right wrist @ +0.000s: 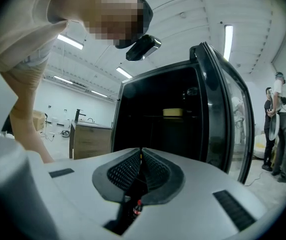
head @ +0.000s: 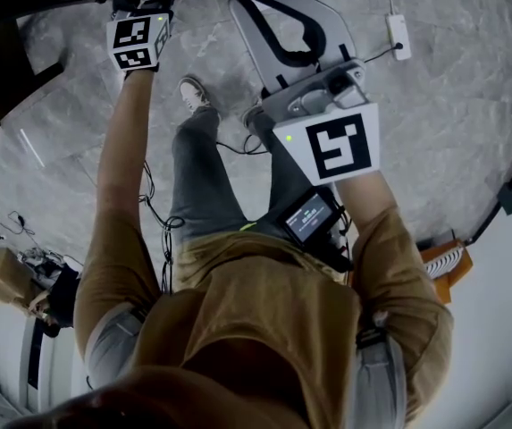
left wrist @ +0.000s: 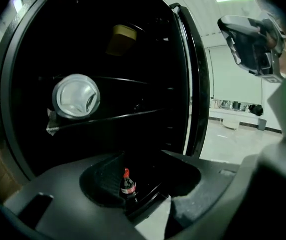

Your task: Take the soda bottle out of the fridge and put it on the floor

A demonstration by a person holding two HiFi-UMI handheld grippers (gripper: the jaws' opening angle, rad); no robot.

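Observation:
The soda bottle (left wrist: 128, 185), small with a red cap and red label, stands upright low inside the dark open fridge (left wrist: 195, 84). In the left gripper view it shows far off, through the gap of my left gripper (left wrist: 143, 178), whose black jaws stand apart with nothing between them. My right gripper (right wrist: 142, 156) is shut, its ribbed pads meeting at the tip. Below those pads the bottle (right wrist: 138, 204) peeks through, well away from them. In the head view both grippers point at the floor side by side, the left marker cube (head: 139, 43) beyond the right one (head: 338, 146).
A can (left wrist: 76, 95) lies end-on on a wire shelf, with a yellow item (right wrist: 172, 112) on a shelf above. The fridge door (right wrist: 232, 109) hangs open at the right. A wooden cabinet (right wrist: 90, 139) stands left of the fridge. People (right wrist: 281, 129) stand far right. Cables (head: 153, 195) cross the grey floor.

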